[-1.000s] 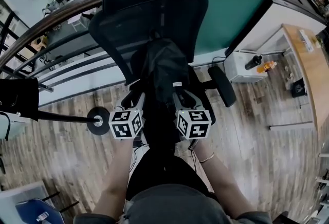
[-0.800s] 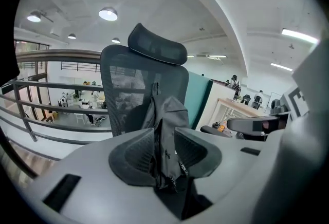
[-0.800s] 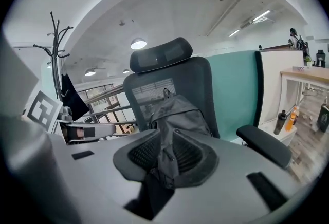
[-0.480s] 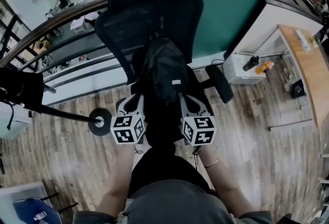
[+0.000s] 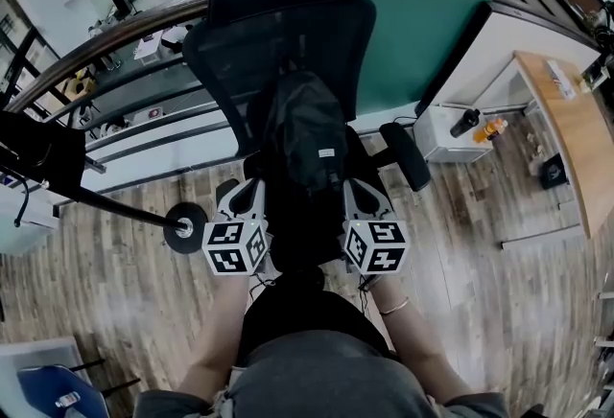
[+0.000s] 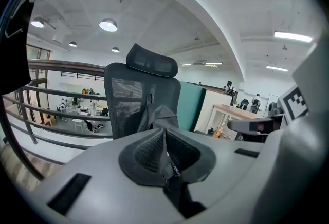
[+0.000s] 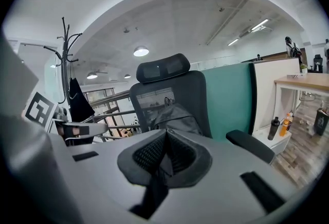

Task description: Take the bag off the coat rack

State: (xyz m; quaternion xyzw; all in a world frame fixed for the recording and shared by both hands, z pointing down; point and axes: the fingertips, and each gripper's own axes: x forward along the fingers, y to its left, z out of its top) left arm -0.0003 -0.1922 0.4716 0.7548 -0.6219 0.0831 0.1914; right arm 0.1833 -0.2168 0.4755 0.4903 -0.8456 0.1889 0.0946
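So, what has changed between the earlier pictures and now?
Both grippers drew back a little from the chair. Their jaws have just been closing: the left gripper is now shut on a black strap, and the right gripper is shut on another strap. The bag stayed on the chair.

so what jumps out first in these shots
A black bag sits in a black mesh office chair at the head view's centre. The left gripper and right gripper flank it, their jaws having just been closing, each now shut on a black strap. A coat rack stands to the left.
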